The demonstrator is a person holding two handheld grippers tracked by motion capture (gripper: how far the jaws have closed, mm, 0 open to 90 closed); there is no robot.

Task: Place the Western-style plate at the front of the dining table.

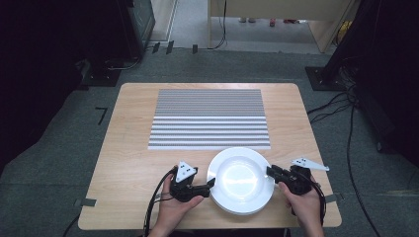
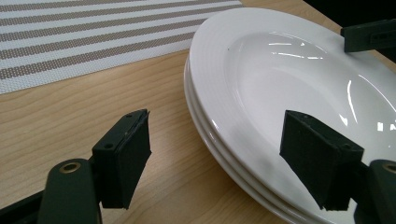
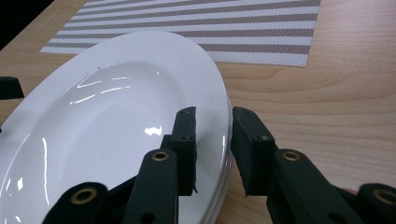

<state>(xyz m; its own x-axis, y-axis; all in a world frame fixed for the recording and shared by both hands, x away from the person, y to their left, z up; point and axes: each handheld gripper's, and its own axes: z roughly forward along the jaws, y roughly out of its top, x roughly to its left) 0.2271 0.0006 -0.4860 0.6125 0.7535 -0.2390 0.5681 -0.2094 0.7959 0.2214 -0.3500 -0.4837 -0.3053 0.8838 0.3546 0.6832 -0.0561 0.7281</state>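
Observation:
A stack of white plates sits near the table's front edge, just in front of a grey-and-white striped placemat. My left gripper is at the stack's left rim. In the left gripper view it is open wide, one jaw over the wood and the other over the top plate. My right gripper is at the right rim. In the right gripper view its jaws are close together, with the top plate's rim between them.
The wooden table has bare wood to the left and right of the plates. The placemat covers the middle and far part. Cables trail on the carpet at the right, and dark equipment stands around the table.

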